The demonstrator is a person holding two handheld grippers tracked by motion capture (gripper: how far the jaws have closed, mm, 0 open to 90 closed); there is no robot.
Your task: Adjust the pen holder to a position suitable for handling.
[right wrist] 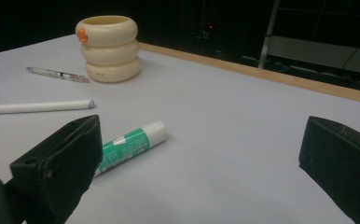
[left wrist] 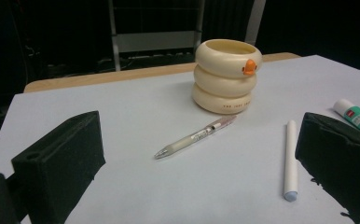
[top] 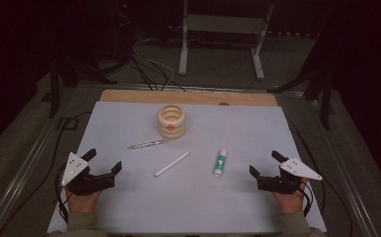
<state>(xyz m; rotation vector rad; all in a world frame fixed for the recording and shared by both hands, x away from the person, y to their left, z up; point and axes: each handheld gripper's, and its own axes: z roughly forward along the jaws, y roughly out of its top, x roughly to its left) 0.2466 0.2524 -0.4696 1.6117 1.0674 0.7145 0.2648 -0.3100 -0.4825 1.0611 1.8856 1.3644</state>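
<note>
A: Where are the things?

B: A cream cup [top: 171, 121] made of three rings stands at the back of the counter [top: 129, 207]. A pen [top: 148, 144] lies just in front of the cup. A white stick [top: 171, 164] lies in front of the cup, nearer the hands. A green glue stick [top: 220, 163] lies to the right of the white stick.

A: And the tools?

B: The left tool [top: 102, 162] and the right tool [top: 262, 164] both rest low, well apart from the cup. Both have their jaws wide apart and hold nothing.

A: How should the next grab go?

B: It looks like a pick-up is coming. The tool should come down over the middle of one thing, jaws on both sides, then squeeze gently so it won't roll.

A: Do the views differ?

B: Yes. The left tool view shows tiny writing on the cup's bottom ring [left wrist: 224, 98]. The right tool view shows the glue stick's white cap [right wrist: 153, 130] up close. The high view shows both hands at once.
</note>
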